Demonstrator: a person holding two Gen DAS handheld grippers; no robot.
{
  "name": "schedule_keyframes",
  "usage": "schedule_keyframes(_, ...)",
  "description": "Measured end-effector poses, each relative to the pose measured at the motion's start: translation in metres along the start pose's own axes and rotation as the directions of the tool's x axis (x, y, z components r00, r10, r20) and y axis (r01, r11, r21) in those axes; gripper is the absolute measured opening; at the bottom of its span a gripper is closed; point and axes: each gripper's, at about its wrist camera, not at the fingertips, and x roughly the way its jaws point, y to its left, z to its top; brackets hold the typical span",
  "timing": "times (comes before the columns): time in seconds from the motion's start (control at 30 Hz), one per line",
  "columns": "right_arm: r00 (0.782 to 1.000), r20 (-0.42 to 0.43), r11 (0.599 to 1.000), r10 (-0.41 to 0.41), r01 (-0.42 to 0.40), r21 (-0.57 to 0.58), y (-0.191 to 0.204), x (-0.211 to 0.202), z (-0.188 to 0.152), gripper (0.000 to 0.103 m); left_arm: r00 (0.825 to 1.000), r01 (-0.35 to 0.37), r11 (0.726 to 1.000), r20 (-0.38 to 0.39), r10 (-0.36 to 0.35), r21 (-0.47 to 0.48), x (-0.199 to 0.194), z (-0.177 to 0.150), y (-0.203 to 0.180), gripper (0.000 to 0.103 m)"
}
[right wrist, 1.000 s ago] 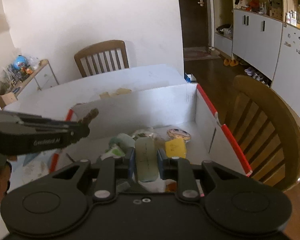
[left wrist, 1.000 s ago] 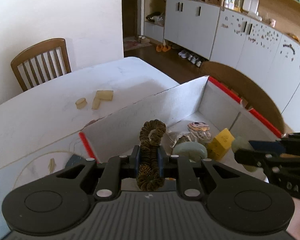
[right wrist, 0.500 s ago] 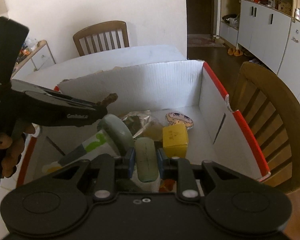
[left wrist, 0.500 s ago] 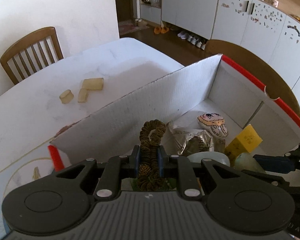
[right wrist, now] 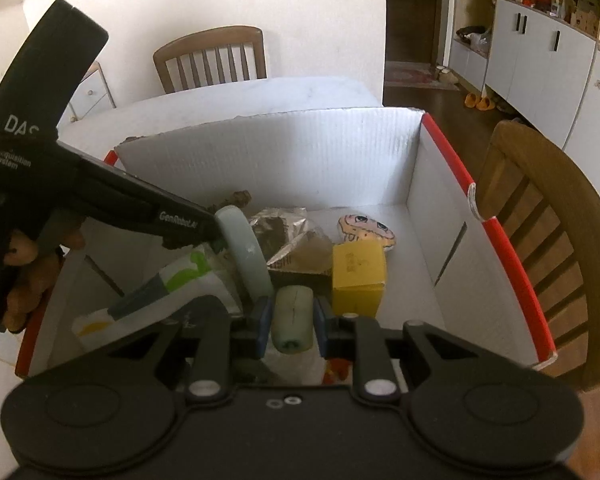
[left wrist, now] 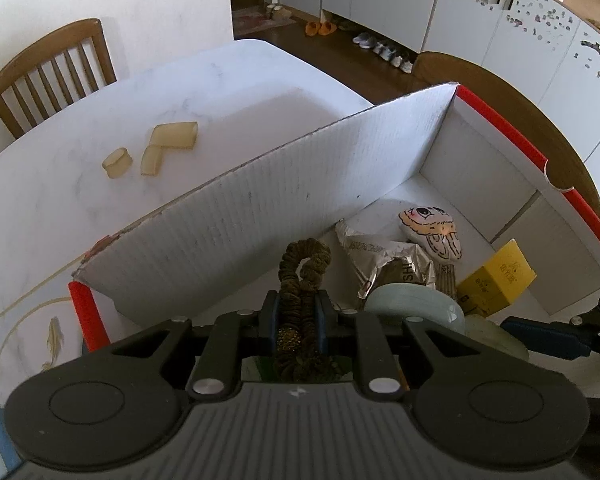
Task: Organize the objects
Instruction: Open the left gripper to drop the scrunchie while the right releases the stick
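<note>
"GenRobot.AI" and "DAS" are printed on the left gripper, whose jaws pinch a brown scrunchie over the cardboard box, near its far wall. The right gripper clamps a pale green roll above the box's near end, beside the yellow carton. Bare box floor shows toward the red-edged right wall.
</note>
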Motion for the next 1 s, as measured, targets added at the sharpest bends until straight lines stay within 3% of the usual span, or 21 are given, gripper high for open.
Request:
schedule_keyframes(0.17,1.0,0.01,1.0,0.013,-0.013,0.014,-0.003,-0.006,0.0,0.027,1.0,-0.012,1.0,0.009,0.012,0.008,-0.007,-0.003,-0.003,0.021)
schedule_keyframes(0.4,0.999,0.032,0.998,0.043,-0.044,0.038,-0.002,-0.022,-0.001,0.035,0.999,0.005,1.0,0.049,-0.004,-0.017,-0.029,-0.014,0.002,0.036)
schedule_keyframes(0.53,0.997,0.055,0.998,0.049,-0.051,0.046,0.003,-0.031,-0.002,0.037,0.995,0.023,0.999,0.102,-0.019,-0.033,-0.05,-0.022,0.006,0.063)
schedule_keyframes(0.77,0.995,0.093,0.997,0.041,-0.046,0.058,0.017,-0.048,-0.002,0.039,0.986,0.054,0.998,0.157,-0.047,-0.039,-0.081,-0.036,0.017,0.064)
schedule_keyframes(0.93,0.991,0.13,0.996,0.024,-0.035,0.079,0.028,-0.061,-0.001,0.046,0.978,0.079,0.996,0.198,-0.072,-0.029,-0.106,-0.047,0.023,0.064)
schedule_keyframes(1.0,0.99,0.143,0.995,0.017,-0.031,0.09,0.032,-0.066,-0.001,0.048,0.973,0.079,0.997,0.217,-0.074,-0.018,-0.116,-0.051,0.025,0.069)
